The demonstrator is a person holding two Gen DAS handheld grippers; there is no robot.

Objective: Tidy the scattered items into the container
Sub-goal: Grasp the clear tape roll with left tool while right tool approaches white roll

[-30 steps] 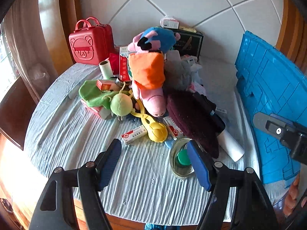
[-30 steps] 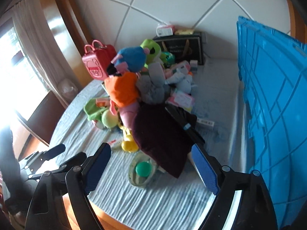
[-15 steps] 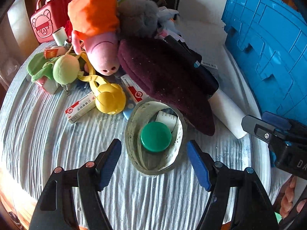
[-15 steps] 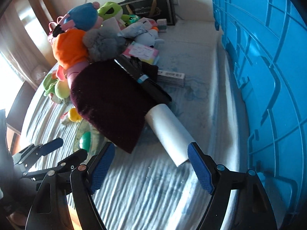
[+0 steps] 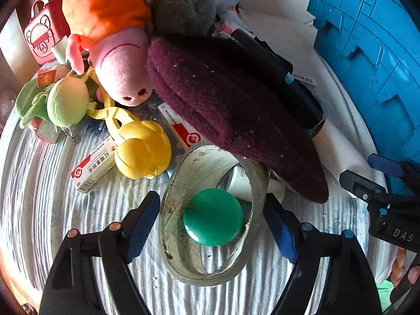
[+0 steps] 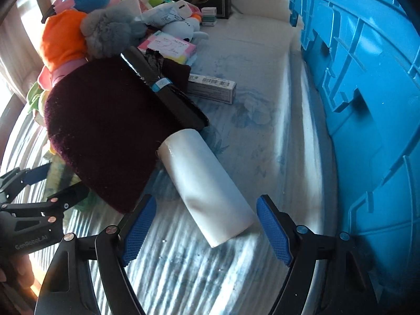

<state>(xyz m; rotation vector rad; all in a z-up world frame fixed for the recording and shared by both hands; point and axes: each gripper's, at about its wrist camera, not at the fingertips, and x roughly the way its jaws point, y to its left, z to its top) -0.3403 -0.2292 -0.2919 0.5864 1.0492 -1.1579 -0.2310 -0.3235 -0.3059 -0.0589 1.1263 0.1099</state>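
Note:
My left gripper (image 5: 211,211) is open, its fingers on either side of a grey tape ring (image 5: 173,183) lying on the striped cloth; a green cap (image 5: 213,216) sits inside the ring. My right gripper (image 6: 204,224) is open around the near end of a white roll (image 6: 207,183), which lies partly under a maroon knit hat (image 6: 105,120). The blue crate (image 6: 367,92) stands on the right; it also shows in the left wrist view (image 5: 372,39).
A pile sits behind: pink-and-orange plush (image 5: 115,39), grey plush (image 5: 183,5), yellow toy (image 5: 141,152), green plush (image 5: 65,102), medicine boxes (image 5: 92,165), black roll (image 6: 162,92), barcode box (image 6: 212,88), red case (image 5: 42,39). The left gripper shows in the right wrist view (image 6: 39,189).
Both grippers have moved forward and down: the left has closed in on the tape ring, now between its fingers, and the right has reached the white roll.

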